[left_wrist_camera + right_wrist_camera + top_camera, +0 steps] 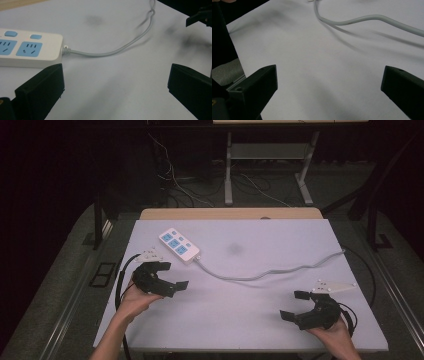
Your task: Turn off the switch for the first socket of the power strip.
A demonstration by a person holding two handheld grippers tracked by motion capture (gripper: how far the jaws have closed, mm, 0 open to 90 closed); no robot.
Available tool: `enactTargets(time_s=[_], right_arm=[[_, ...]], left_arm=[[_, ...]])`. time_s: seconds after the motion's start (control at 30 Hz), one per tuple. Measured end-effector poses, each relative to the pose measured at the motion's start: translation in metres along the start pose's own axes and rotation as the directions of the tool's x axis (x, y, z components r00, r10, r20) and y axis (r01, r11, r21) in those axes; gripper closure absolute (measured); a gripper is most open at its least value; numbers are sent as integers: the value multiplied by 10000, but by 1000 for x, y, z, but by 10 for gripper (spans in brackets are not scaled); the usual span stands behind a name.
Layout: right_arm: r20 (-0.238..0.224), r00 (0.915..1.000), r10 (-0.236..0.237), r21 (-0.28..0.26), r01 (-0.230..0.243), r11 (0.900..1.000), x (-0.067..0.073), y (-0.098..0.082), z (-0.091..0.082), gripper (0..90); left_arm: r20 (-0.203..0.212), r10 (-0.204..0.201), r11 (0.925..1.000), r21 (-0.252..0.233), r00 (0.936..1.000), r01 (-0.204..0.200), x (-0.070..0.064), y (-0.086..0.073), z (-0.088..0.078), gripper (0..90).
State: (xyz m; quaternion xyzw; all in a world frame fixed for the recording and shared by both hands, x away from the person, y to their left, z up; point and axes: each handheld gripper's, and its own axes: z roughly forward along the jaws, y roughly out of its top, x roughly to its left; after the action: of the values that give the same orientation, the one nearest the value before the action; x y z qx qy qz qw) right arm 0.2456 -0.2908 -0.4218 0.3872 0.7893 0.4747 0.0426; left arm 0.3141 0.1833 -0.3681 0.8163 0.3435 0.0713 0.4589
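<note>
High view shows both claws released, left claw near power strip; right claw well apart.

Your worktop: pale, flat surface with a wooden strip along its far edge. On it: one white power strip with blue sockets, far left; its grey cable winds rightward to the right edge. A faint dark smudge lies mid-far.

High view overhead, facing forward-down; gripper views low, close over table; all share grey cable, probably
</note>
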Motion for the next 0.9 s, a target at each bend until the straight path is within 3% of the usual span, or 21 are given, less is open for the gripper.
enactTargets(time_s=[0.9], right_arm=[[55,9999,86,41,-86,10000,-1,-2,0,4]], left_arm=[[-68,342,9972,669,9994,-337,25,36,10,0]])
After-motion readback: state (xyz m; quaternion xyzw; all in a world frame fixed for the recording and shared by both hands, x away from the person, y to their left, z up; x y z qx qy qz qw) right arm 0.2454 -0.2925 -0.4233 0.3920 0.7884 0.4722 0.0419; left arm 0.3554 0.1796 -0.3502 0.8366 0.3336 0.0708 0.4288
